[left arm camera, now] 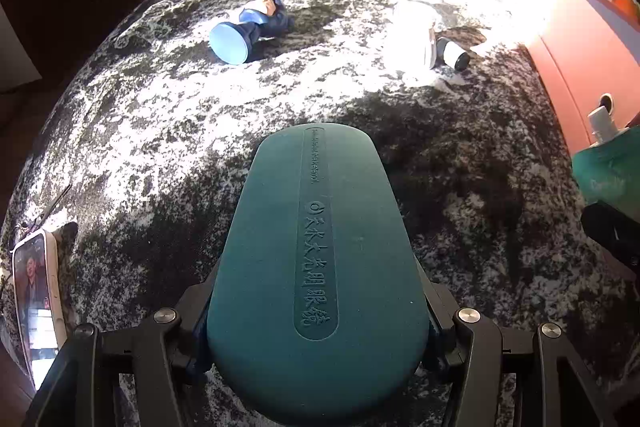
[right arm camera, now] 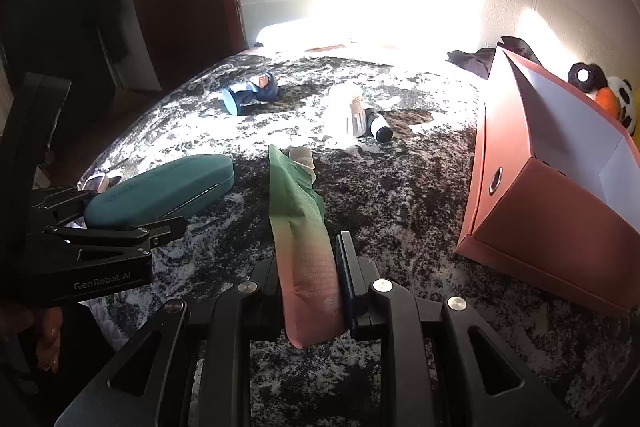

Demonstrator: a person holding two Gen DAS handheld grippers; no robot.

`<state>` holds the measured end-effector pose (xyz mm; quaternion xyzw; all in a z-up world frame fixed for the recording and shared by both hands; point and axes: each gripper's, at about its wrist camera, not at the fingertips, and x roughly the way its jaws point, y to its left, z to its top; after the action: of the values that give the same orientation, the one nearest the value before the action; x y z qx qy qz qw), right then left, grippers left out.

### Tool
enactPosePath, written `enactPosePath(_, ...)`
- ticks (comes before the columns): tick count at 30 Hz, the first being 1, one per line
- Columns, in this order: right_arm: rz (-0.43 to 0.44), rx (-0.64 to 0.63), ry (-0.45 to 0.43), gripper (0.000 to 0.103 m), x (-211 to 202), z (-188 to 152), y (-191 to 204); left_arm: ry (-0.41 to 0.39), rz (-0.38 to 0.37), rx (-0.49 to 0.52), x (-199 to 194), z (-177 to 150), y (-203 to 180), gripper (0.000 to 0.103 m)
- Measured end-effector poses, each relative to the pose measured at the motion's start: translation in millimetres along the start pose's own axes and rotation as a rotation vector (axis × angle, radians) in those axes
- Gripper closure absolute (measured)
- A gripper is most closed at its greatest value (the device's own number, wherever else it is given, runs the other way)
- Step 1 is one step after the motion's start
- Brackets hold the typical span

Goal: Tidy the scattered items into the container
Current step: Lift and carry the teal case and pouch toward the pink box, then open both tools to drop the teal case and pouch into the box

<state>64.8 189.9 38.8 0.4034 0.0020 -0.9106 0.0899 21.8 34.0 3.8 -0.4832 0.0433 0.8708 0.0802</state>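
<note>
Both my claws are loaded over the bed.

My left claw pinches the teal glasses case by its near end, jaws pressed to both sides. My right claw clamps the green-and-pink tube, its cap pointing to 12 o'clock. The open orange box sits at 3 o'clock from that tube, tilted on the bedspread. Left lying around 12 o'clock: a blue figurine on its side, a clear jar, and a small white bottle just beside the jar.
</note>
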Motion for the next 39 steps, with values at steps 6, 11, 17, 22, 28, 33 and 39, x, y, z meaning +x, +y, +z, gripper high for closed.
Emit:
enactPosePath(6, -0.03, 0.037, -0.066, 0.08, -26, 11, -21, -0.058, -0.036, 0.024, -29, 22, -20, 0.037)
enactPosePath(11, -0.069, 0.077, -0.141, 0.08, -57, 24, -47, -0.121, -0.086, 0.083, -57, 53, -63, 0.037)
enactPosePath(17, -0.168, 0.158, -0.25, 0.08, -105, 43, -108, -0.199, -0.158, 0.169, -91, 96, -126, 0.037)
enactPosePath(22, -0.311, 0.242, -0.314, 0.08, -138, 53, -182, -0.249, -0.227, 0.252, -103, 129, -199, 0.037)
enactPosePath(28, -0.384, 0.347, -0.337, 0.08, -146, 48, -254, -0.209, -0.265, 0.339, -69, 150, -281, 0.037)
enactPosePath(33, -0.376, 0.376, -0.242, 0.08, -115, 42, -289, -0.135, -0.283, 0.375, -29, 157, -322, 0.037)
enactPosePath(39, -0.441, 0.412, -0.223, 0.035, -100, 36, -309, -0.144, -0.269, 0.338, -12, 169, -325, 0.027)
